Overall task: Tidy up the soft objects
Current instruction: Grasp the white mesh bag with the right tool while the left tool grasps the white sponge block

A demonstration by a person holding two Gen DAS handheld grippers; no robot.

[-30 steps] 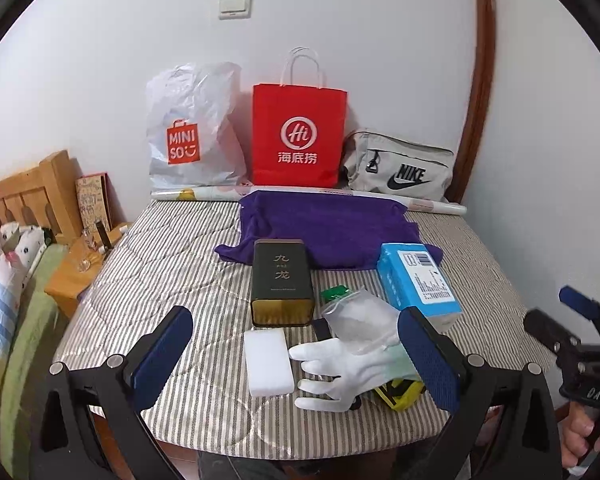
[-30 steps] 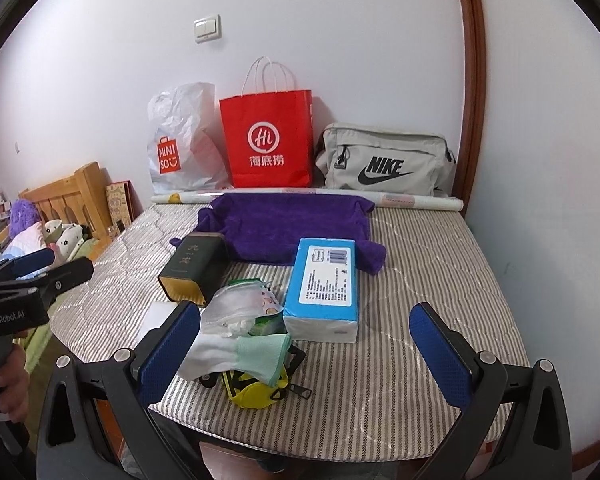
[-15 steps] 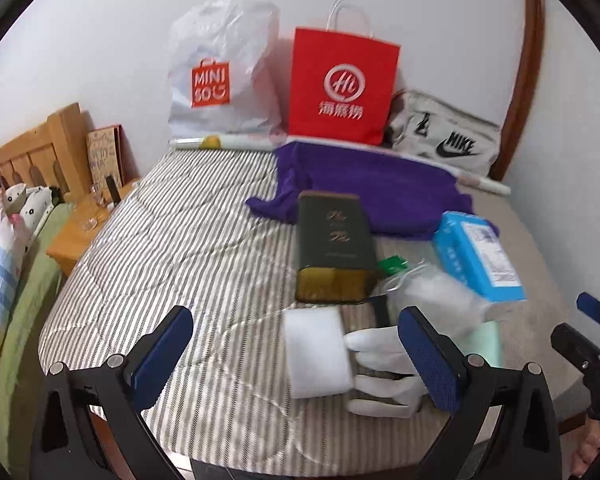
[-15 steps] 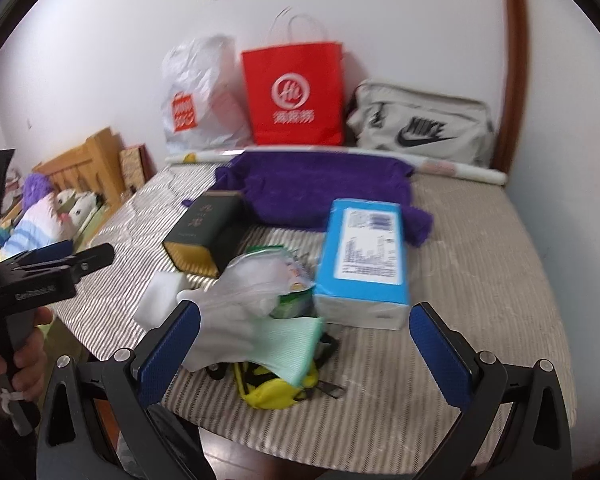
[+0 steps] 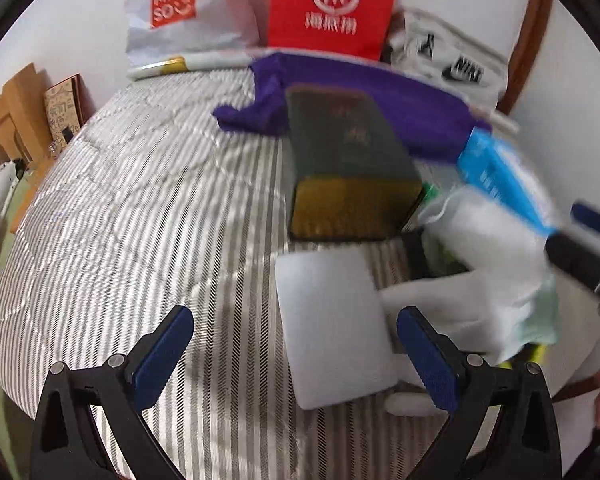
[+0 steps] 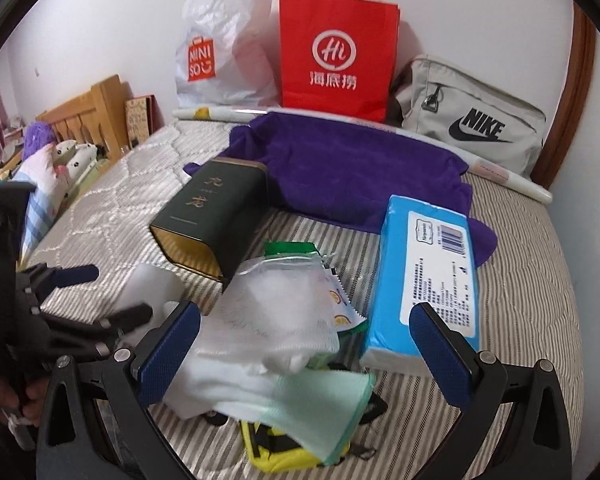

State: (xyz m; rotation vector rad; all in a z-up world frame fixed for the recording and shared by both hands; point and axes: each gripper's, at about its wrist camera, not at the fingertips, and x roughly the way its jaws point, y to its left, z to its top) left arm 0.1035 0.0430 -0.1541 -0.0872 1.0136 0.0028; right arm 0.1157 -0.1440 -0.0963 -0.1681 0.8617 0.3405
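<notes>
A white sponge block (image 5: 332,328) lies on the striped mattress (image 5: 140,208), between the pads of my open left gripper (image 5: 296,356), nearer the right pad. A white glove with a pale green cuff (image 6: 276,384) lies beside it, under a clear plastic pouch (image 6: 284,300). My open right gripper (image 6: 304,356) hovers over the glove and pouch. A purple towel (image 6: 340,164) is spread at the back. A blue tissue pack (image 6: 428,280) lies to the right. My left gripper also shows in the right wrist view (image 6: 80,304).
A dark green tin (image 6: 216,212) lies on its side by the sponge. A yellow object (image 6: 280,452) sits under the glove. A Miniso bag (image 6: 220,48), red paper bag (image 6: 336,52) and Nike bag (image 6: 472,128) stand along the wall. A wooden headboard (image 6: 88,116) is left.
Both grippers have moved forward and down toward the pile. The sponge now sits between the left pads, and the glove and pouch lie under the right gripper.
</notes>
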